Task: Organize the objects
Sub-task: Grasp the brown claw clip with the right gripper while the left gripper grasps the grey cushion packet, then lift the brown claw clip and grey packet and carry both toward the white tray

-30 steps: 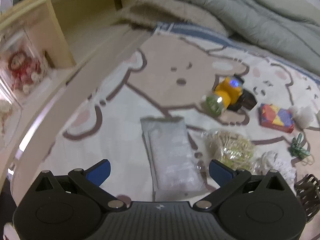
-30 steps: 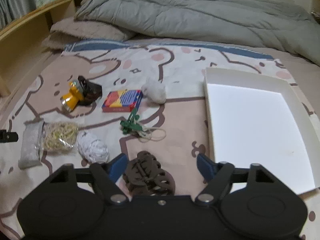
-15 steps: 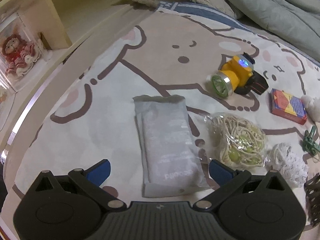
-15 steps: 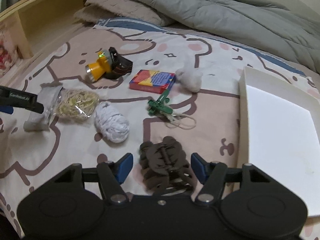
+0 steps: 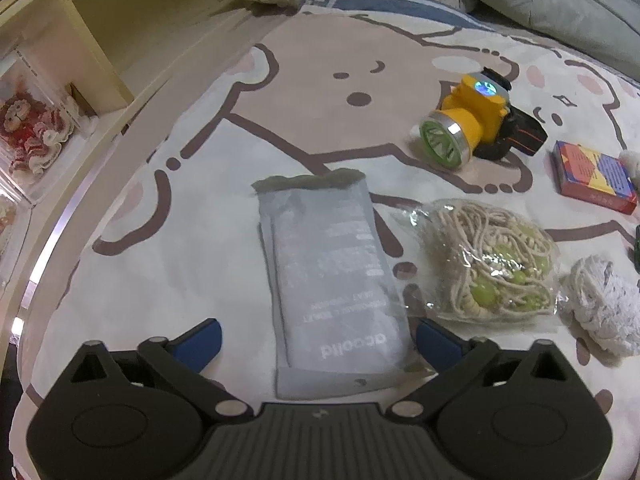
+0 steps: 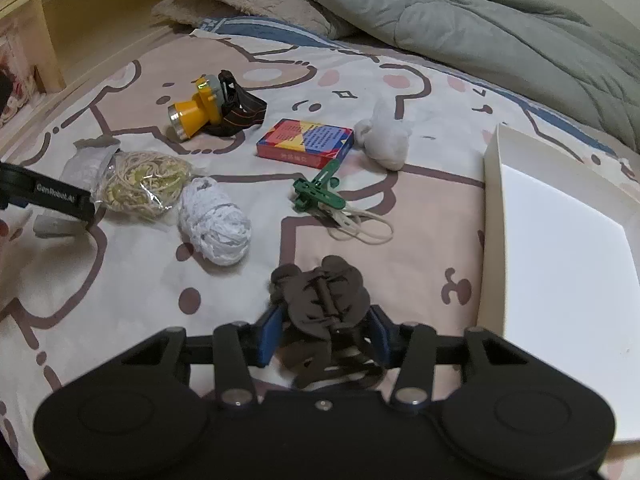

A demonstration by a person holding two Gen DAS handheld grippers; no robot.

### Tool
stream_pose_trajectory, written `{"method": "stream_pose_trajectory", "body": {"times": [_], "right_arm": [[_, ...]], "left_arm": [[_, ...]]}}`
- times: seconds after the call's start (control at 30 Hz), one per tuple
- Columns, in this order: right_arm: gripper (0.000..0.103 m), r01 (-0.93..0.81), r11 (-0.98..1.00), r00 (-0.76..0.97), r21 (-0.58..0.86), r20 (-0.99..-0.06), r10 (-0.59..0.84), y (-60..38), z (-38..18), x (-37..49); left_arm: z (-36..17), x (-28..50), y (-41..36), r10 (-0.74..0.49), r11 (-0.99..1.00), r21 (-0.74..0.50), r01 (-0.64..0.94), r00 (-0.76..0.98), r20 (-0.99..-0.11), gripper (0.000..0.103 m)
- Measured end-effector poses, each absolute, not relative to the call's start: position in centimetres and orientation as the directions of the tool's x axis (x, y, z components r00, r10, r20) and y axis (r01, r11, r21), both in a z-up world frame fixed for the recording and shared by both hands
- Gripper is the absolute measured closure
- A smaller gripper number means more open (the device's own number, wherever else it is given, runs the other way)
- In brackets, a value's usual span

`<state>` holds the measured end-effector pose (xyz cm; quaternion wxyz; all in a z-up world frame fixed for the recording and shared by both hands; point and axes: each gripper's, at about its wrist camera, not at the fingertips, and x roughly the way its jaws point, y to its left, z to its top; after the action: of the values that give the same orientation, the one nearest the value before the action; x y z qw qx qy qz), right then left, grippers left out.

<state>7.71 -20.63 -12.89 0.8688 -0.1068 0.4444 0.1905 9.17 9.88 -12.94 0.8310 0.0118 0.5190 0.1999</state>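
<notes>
Cartoon-bear bedding [image 6: 400,208] covers the bed beneath both your tools, with a grey duvet [image 6: 460,12] bunched at the far end. Your right hand-held gripper [image 6: 326,336] has its 2 blue pads pressed against the sides of the brown hair claw [image 6: 320,300], just left of the white tray [image 6: 568,272]. Your left hand-held gripper [image 5: 318,340] is spread wide, its jaws straddling the near end of the grey pouch [image 5: 332,280] without touching it. Beside that pouch lie a bag of cord [image 5: 488,268] and a yellow headlamp [image 5: 468,124].
</notes>
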Motion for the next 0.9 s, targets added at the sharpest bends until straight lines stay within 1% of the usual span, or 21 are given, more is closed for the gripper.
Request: {"method": "stream_pose_trajectory", "body": {"times": [0.1,0.13,0.2,0.4,0.63,0.73,0.83,0.9], "right_arm": [[0.058,-0.426,0.905,0.538,-0.016,-0.809,0.239,-20.8,-13.0,7.7],[0.059,-0.424,0.906,0.538,-0.014,-0.808,0.24,-20.9,-13.0,7.7],[0.06,-0.424,0.905,0.542,-0.017,-0.806,0.239,-20.8,-12.7,7.6],[0.06,-0.44,0.898,0.542,-0.008,-0.8,0.258,-20.5,-11.7,6.5],[0.06,-0.454,0.889,0.483,0.066,-0.82,0.307,-20.6,-10.4,5.0],[0.06,-0.46,0.883,0.447,0.098,-0.833,0.325,-21.0,-10.2,4.4],[0.06,-0.484,0.868,0.412,0.11,-0.846,0.338,-21.0,-10.5,3.9],[0.06,-0.499,0.859,0.393,0.117,-0.853,0.344,-21.0,-10.9,3.6]], "left_arm": [[-13.0,8.9,10.5,0.297,0.935,0.188,-0.3,0.378,-0.877,0.019],[-13.1,8.8,10.8,0.288,0.938,0.181,-0.297,0.373,-0.882,0.021],[-13.2,8.5,11.5,0.278,0.941,0.175,-0.29,0.365,-0.889,0.028],[-13.0,7.1,13.0,0.246,0.955,0.158,-0.25,0.374,-0.894,0.029],[-12.9,4.9,13.4,0.157,0.984,0.122,-0.128,0.317,-0.935,0.028],[-12.8,4.2,12.8,0.141,0.989,0.124,-0.075,0.306,-0.942,0.028],[-12.8,4.1,12.7,0.127,0.991,0.105,-0.085,0.319,-0.939,0.027],[-12.8,4.3,12.5,0.132,0.99,0.105,-0.097,0.342,-0.93,0.024]]}}
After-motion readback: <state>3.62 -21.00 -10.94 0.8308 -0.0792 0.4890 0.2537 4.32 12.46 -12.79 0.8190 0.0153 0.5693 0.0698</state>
